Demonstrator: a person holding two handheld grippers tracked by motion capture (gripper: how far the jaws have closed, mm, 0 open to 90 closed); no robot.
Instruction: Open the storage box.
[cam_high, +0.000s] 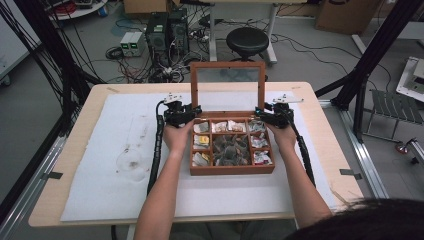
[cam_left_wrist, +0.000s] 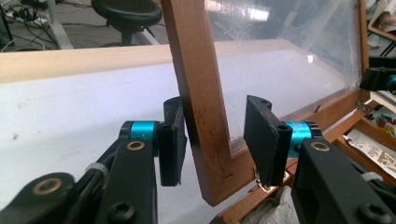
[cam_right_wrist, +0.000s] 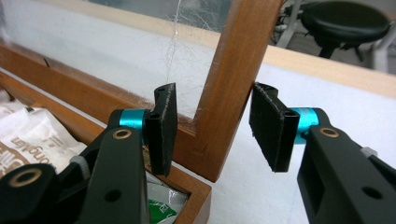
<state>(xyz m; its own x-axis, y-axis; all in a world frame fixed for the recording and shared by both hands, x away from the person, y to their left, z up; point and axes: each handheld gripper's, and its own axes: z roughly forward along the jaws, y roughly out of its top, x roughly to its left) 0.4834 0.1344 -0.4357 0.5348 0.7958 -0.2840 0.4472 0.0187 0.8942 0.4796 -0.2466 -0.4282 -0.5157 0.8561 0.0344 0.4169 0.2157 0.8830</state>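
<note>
1. I see a wooden box (cam_high: 231, 169) near the middle of the table (cam_high: 65, 165), on a white mat (cam_high: 115, 160); I place everything else relative to this box.
2. The box's lid (cam_high: 227, 85) stands upright at the box's far edge, a wooden frame around a clear pane.
3. Inside the box, compartments hold packets (cam_high: 201, 141) along both sides and the far row, and a darker pile (cam_high: 231, 149) fills the centre.
4. My left gripper (cam_high: 181, 113) sits at the box's far-left corner. In the left gripper view its jaws are spread, with the lid's left post (cam_left_wrist: 198, 93) between them; the left pad (cam_left_wrist: 172, 144) touches or nearly touches the wood, and the right pad (cam_left_wrist: 261, 140) stands clear.
5. My right gripper (cam_high: 272, 116) sits at the box's far-right corner. In the right gripper view its jaws are also apart, straddling the lid's right post (cam_right_wrist: 233, 88); both pads appear off the wood, though the near gap is slim.
6. Each hand (cam_high: 177, 136) rests just beside the box's side wall.
7. Beyond the box, past the table, a black stool (cam_high: 247, 42) stands on the floor.
</note>
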